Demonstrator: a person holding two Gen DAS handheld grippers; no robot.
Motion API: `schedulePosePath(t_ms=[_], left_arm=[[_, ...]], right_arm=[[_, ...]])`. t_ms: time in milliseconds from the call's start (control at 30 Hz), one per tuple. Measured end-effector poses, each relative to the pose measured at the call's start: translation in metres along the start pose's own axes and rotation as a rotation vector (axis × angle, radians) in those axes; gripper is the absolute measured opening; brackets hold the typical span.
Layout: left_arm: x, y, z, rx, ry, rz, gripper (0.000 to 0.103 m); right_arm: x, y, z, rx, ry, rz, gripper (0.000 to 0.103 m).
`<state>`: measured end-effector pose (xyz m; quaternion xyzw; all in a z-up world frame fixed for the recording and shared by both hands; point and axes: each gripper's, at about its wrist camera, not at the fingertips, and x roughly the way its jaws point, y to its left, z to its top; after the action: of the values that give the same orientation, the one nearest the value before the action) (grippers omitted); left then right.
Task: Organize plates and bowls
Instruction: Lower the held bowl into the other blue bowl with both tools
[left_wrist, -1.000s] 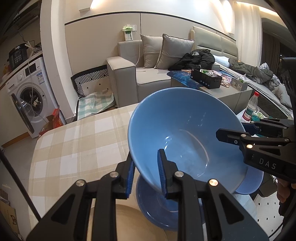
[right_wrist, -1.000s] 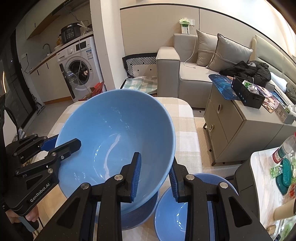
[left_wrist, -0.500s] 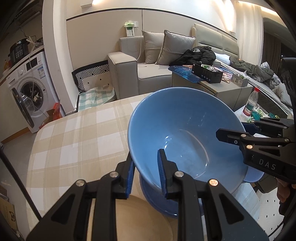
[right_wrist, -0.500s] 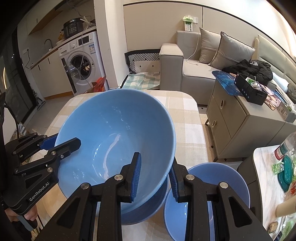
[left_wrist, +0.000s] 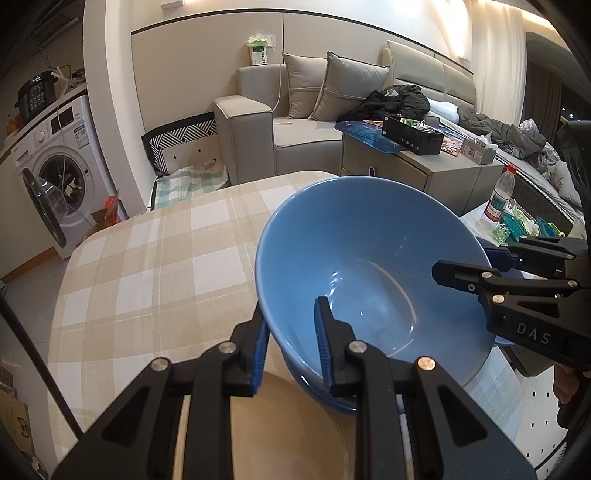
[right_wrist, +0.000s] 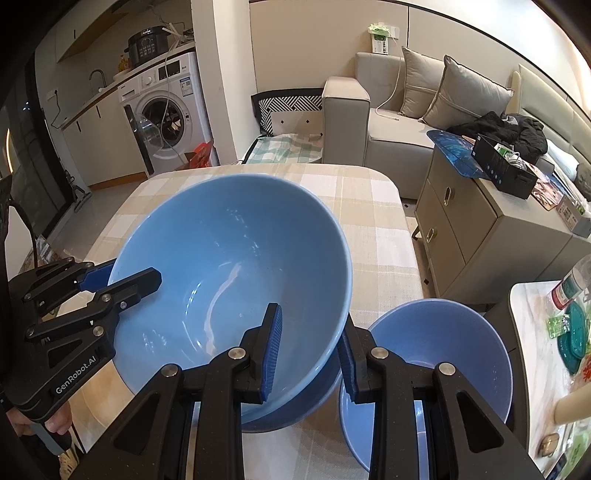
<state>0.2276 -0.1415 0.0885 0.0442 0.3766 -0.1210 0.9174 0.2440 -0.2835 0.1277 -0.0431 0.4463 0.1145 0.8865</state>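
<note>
Bowl, large, blue (right_wrist: 229, 280): rim clamped by left gripper (left_wrist: 290, 345) at 9 o'clock, right gripper (right_wrist: 308, 354) at 5 o'clock; smaller blue bowl (right_wrist: 443, 332) beside.

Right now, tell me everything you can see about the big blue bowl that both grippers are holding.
The big blue bowl is round, deep and glossy, ceramic by its look, and empty, with light streaks on its inner wall. It is tilted, its opening toward the cameras. The left gripper pinches one side of the rim, the right gripper the opposite side, one pad inside and one outside. It sits over another blue dish on the checked tablecloth; whether they touch is unclear. A smaller blue bowl stands beside it.
</note>
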Motion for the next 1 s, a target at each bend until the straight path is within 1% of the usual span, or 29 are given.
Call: schedulePosePath(t_ms=[533,1000], left_arm=[[0.009,-0.005,-0.009,0.003,0.024,-0.011,0.022],[0.016,-0.008,-0.015,0.011,0.039,-0.016,0.022]], right_arm=[[0.008,-0.006,-0.016,0.006,0.027,-0.005,0.029],[0.015,-0.008,-0.02,0.0,0.044,-0.018,0.029]])
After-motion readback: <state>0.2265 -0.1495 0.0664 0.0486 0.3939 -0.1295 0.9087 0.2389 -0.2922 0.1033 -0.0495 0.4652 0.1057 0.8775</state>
